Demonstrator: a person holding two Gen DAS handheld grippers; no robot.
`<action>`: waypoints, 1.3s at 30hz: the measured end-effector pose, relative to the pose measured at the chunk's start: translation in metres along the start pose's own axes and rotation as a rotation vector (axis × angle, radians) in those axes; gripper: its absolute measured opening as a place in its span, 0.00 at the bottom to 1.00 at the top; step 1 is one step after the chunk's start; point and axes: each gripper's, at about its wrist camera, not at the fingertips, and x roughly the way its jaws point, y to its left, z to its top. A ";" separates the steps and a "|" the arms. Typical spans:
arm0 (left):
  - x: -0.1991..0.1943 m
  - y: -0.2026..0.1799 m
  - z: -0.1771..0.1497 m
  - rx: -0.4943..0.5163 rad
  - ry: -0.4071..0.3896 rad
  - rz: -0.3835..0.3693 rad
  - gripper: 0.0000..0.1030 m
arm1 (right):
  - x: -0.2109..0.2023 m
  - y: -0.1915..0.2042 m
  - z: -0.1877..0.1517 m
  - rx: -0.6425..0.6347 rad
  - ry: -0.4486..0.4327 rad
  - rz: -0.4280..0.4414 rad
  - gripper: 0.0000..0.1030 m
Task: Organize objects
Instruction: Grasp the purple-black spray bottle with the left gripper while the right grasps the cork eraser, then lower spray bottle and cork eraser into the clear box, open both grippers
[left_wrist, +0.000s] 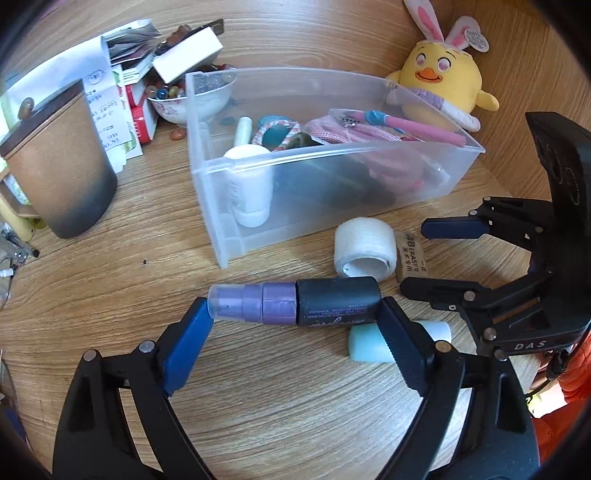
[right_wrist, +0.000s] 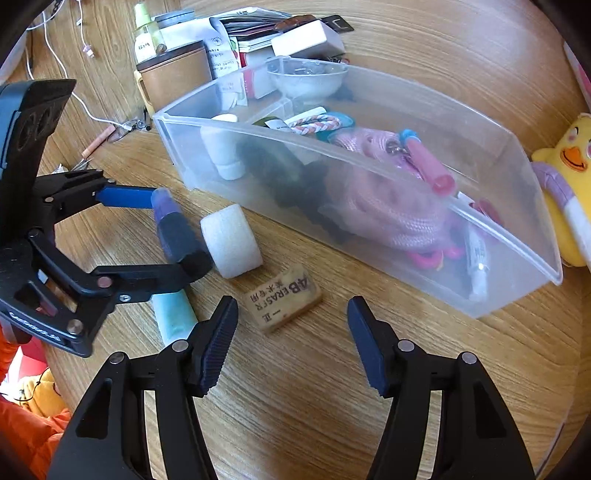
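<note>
My left gripper (left_wrist: 295, 325) is shut end to end on a black spray bottle with a purple cap (left_wrist: 295, 304), just above the wooden table; it shows in the right wrist view too (right_wrist: 177, 229). A white gauze roll (left_wrist: 364, 247) (right_wrist: 232, 242), a tan eraser (left_wrist: 410, 258) (right_wrist: 284, 297) and a pale teal tube (left_wrist: 373, 343) (right_wrist: 173, 317) lie on the table beside it. The clear plastic bin (left_wrist: 332, 155) (right_wrist: 517, 295) behind holds a white bottle, pink cord and other items. My right gripper (right_wrist: 291, 336) (left_wrist: 428, 258) is open and empty, over the eraser.
A brown mug (left_wrist: 62, 166) stands at the left with papers and small boxes (left_wrist: 122, 74) behind it. A bowl of beads (left_wrist: 195, 99) sits beyond the bin. A yellow plush chick (left_wrist: 443, 74) (right_wrist: 569, 177) sits right of the bin. Cables (right_wrist: 74, 85) lie at the far left.
</note>
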 end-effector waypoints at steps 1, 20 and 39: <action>-0.003 0.003 -0.001 -0.005 -0.008 0.004 0.87 | 0.001 0.000 0.001 -0.002 -0.002 -0.003 0.56; -0.058 0.008 0.014 -0.060 -0.215 0.032 0.87 | -0.033 0.005 0.002 0.028 -0.110 -0.025 0.41; -0.069 -0.003 0.072 -0.046 -0.331 0.084 0.87 | -0.093 -0.044 0.039 0.181 -0.331 -0.135 0.41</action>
